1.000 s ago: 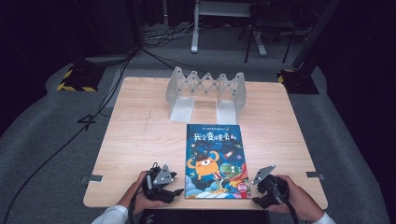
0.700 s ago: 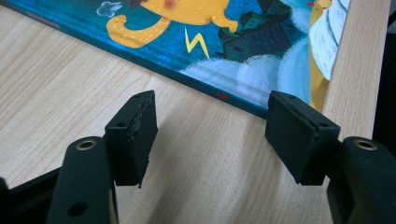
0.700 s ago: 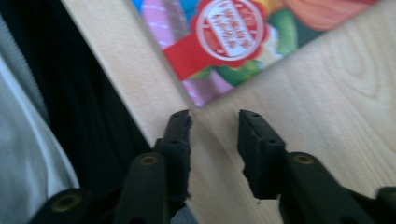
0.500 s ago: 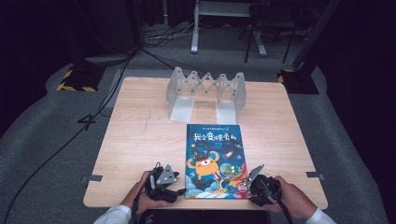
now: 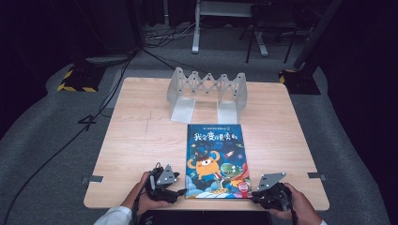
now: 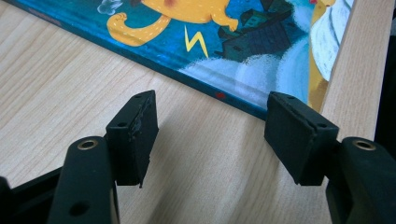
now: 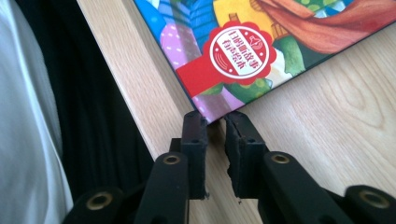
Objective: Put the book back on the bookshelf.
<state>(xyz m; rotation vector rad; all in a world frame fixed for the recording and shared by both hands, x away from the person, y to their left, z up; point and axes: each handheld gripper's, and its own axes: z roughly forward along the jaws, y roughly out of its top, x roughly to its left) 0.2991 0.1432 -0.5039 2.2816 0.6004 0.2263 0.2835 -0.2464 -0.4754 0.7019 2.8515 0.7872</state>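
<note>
right gripper (image 7: 215, 122): your jaws just closed, nipping the picture book's (image 5: 217, 159) near corner at their tips, likely to lift it | left gripper (image 6: 210, 135): jaws apart, empty, book's spine edge just ahead, probably waiting | bookend rack (image 5: 208, 91) beyond the book

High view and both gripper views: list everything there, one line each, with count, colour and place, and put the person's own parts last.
book: one, blue picture cover with a red seal at its near right corner, flat on the near middle of the table.
rack: one, pale grey, folding zigzag with two flat feet, far middle of the table, beyond the book.
table: one, light wood, centre of the dark grey floor.
left gripper: one, black, jaws open, on the table at the book's near left corner, not touching it.
right gripper: one, black, jaws nearly together at the book's near right corner.
hands: two, at the near edge, one on each gripper.
</note>
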